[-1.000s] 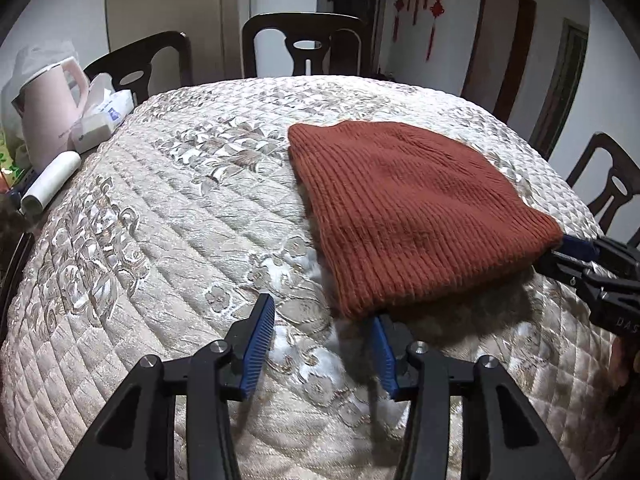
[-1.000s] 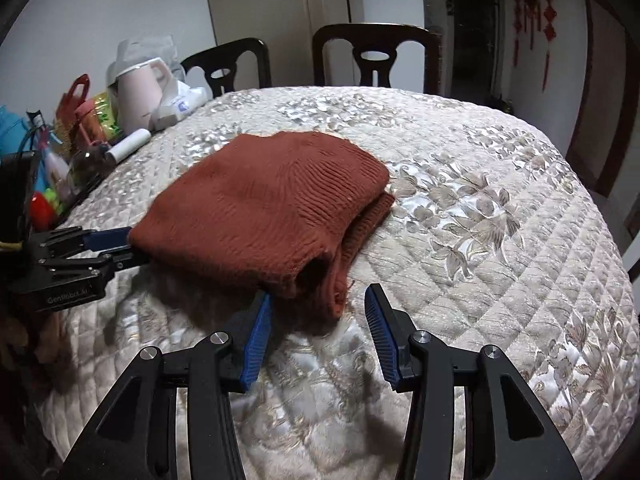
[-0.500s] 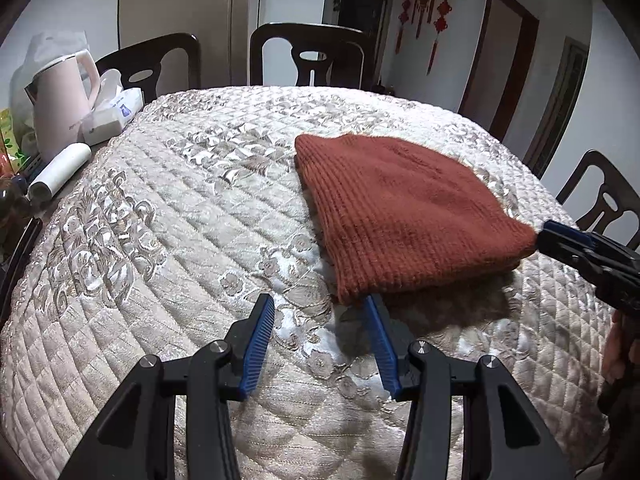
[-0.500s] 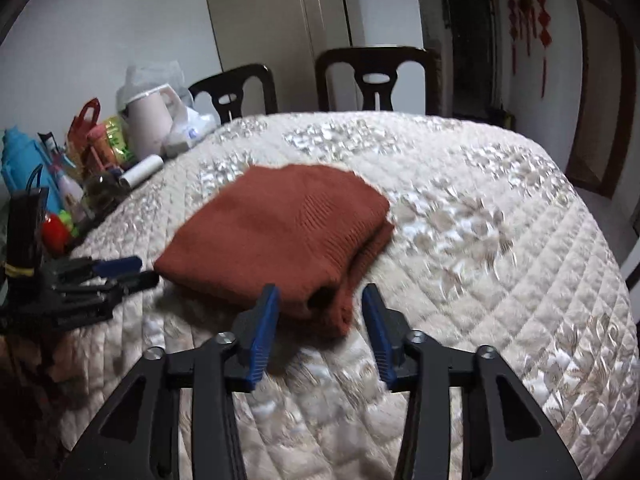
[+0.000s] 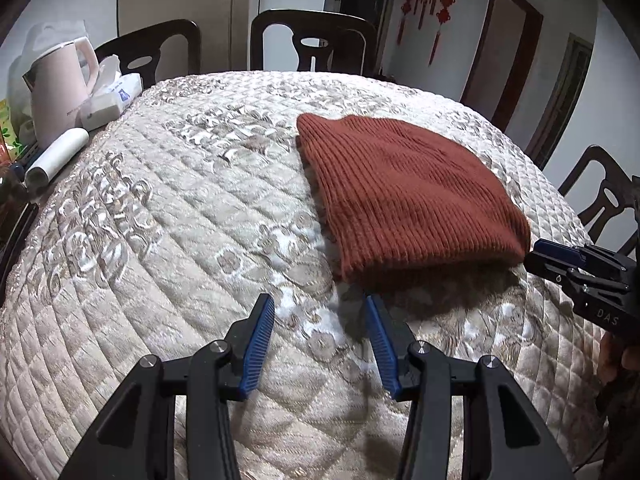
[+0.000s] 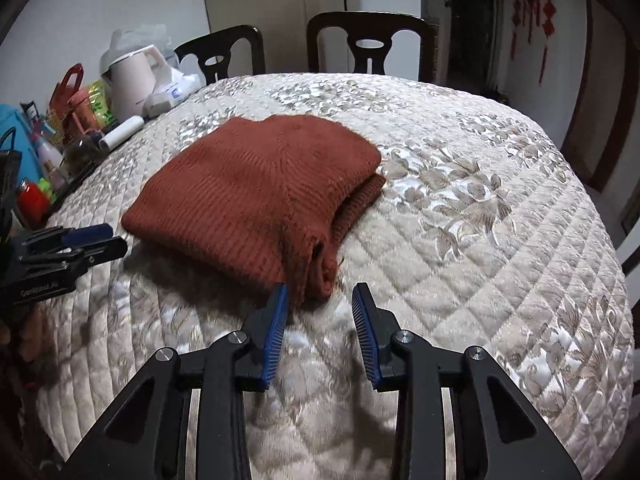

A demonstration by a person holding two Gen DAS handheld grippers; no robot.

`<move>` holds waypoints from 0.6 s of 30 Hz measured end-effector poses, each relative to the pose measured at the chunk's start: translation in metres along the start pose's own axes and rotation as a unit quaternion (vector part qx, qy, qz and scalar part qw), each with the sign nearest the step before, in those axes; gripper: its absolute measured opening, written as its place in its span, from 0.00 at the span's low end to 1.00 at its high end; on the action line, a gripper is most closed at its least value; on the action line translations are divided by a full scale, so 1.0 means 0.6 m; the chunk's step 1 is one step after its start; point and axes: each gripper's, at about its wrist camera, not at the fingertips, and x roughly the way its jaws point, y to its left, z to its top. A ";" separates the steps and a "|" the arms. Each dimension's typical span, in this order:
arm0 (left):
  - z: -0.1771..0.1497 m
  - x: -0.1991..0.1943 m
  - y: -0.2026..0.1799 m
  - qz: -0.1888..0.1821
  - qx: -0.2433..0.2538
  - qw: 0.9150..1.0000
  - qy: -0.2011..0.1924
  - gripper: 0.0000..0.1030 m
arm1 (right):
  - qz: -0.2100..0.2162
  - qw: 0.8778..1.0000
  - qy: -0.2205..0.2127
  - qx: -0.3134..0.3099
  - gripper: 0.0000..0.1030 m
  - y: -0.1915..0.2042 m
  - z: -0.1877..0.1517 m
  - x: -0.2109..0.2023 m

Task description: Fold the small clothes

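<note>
Rust knit garment (image 5: 404,196) folded, right hand-held gripper (image 5: 534,256) (marked "DAS"), spread.

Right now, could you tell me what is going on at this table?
A person with a handheld gripper in each hand is folding a rust-brown knitted garment on a quilted tablecloth. The garment lies folded over, its layered edges facing the right gripper. Both the left gripper and the right one are open, just short of the near edge, holding nothing. A pink kettle and tissues sit at the table's left side.
</note>
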 end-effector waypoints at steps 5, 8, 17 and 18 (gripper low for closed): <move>-0.010 0.004 -0.010 0.004 0.013 1.000 0.008 0.49 | -0.011 0.999 0.018 -0.025 0.34 0.012 -0.017 0.011; -0.012 0.004 -0.016 0.013 0.021 1.000 0.008 0.49 | -0.010 0.999 0.019 -0.033 0.40 0.015 -0.018 0.011; -0.016 0.007 -0.031 0.031 0.052 0.998 0.009 0.56 | -0.019 0.998 0.023 -0.054 0.46 0.027 -0.021 0.015; -0.015 0.007 -0.030 0.031 0.052 0.998 0.010 0.57 | -0.019 0.998 0.023 -0.055 0.46 0.027 -0.021 0.015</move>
